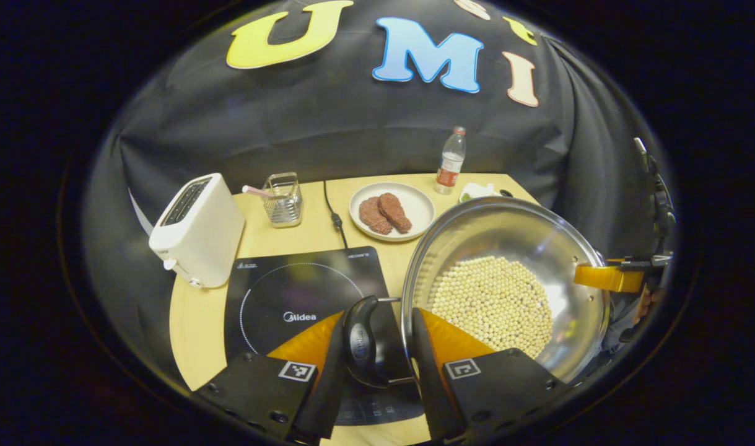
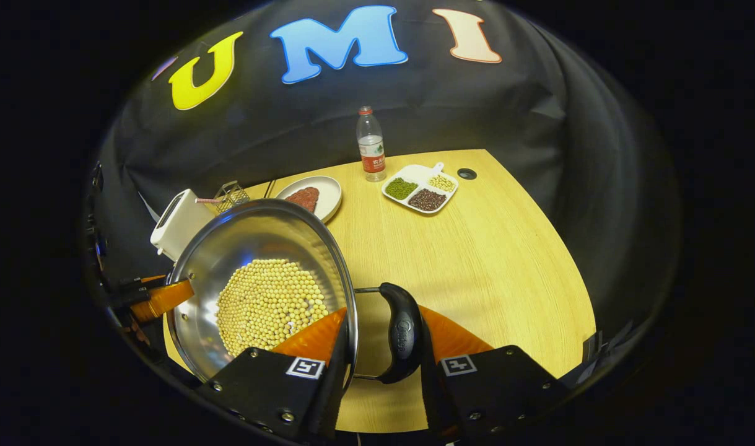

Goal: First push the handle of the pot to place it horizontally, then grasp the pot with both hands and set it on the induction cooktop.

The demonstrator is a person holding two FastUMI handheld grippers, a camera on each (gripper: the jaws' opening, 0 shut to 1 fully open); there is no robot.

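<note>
A steel pot [image 1: 507, 241] with pale round beans [image 1: 492, 303] in its bottom hangs between my two grippers, tilted, to the right of the black induction cooktop [image 1: 290, 291]. My left gripper [image 1: 378, 313] is shut on the pot's black left handle [image 1: 360, 341], one finger outside the handle and one inside the rim. My right gripper [image 2: 383, 308] is shut the same way on the black right handle [image 2: 402, 331]. The pot [image 2: 253, 235] appears raised off the wooden table [image 2: 507, 260]. The right gripper [image 1: 606, 275] also shows far across the pot.
A white toaster [image 1: 197, 229] stands left of the cooktop. Behind it are a wire holder [image 1: 282, 199], a black cable [image 1: 335, 217], a plate of meat slices [image 1: 414, 201] and a water bottle [image 1: 451, 161]. A divided dish of beans [image 2: 420, 186] sits at the back.
</note>
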